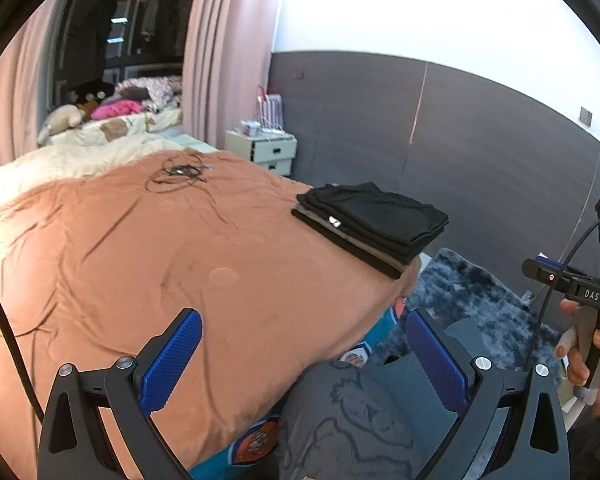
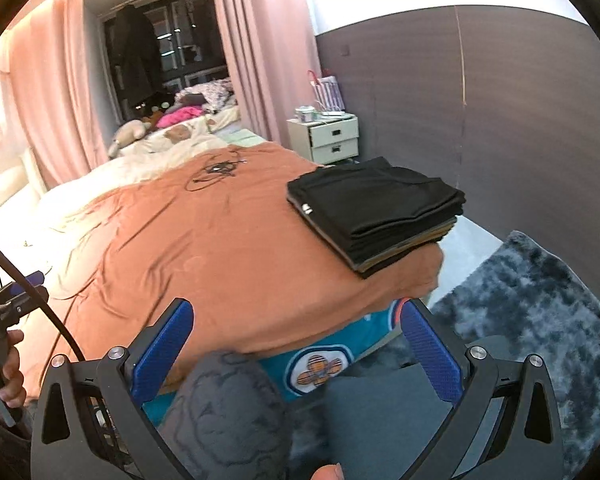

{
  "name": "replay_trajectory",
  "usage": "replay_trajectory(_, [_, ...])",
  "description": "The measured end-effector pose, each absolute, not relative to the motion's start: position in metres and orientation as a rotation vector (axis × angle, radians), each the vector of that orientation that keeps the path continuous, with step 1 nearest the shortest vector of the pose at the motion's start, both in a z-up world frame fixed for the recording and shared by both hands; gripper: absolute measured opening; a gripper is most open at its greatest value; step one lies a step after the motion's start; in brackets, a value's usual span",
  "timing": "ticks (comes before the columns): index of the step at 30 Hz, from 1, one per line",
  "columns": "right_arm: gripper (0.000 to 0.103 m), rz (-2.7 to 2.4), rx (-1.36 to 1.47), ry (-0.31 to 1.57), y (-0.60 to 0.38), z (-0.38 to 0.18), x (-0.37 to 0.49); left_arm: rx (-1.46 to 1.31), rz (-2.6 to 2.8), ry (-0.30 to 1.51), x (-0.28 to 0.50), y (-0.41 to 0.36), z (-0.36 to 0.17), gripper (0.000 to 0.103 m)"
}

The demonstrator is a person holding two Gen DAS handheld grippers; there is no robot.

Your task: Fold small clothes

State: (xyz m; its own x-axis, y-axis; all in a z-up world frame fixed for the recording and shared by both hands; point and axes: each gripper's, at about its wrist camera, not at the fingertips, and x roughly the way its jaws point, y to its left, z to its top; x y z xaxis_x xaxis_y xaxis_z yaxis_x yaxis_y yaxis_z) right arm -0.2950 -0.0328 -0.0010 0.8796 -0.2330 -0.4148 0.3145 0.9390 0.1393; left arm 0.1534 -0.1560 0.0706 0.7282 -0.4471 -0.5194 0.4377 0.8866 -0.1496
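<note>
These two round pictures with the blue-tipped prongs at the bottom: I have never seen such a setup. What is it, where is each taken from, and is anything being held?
There is no robot. A person holds a hand-held tool in each hand, and each tool carries a wide-angle camera looking forward along its two blue fingers. One picture comes from the left tool, the other from the right tool. Each view also catches the other tool at its edge, gripped by a hand.

Both tools stand wide open with nothing between the fingers, so nothing is held.

Ahead lies a bed with an orange cover. A stack of folded dark clothes sits near its corner, and a tangle of black cord lies further back. A blue rug covers the floor beside the bed.
</note>
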Motion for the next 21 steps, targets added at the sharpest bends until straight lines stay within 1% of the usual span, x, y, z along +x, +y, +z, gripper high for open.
replay_trajectory(9, [0.103, -0.231, 0.195, 0.352, -0.010, -0.023, -0.310, 0.056, -0.407, 0.467, 0.109, -0.138, 0.064, 0.103])
replay_trajectory(21, [0.103, -0.213, 0.154, 0.297, -0.003, -0.044, -0.323, 0.048, -0.398, 0.426, 0.079, -0.131, 0.063, 0.103])
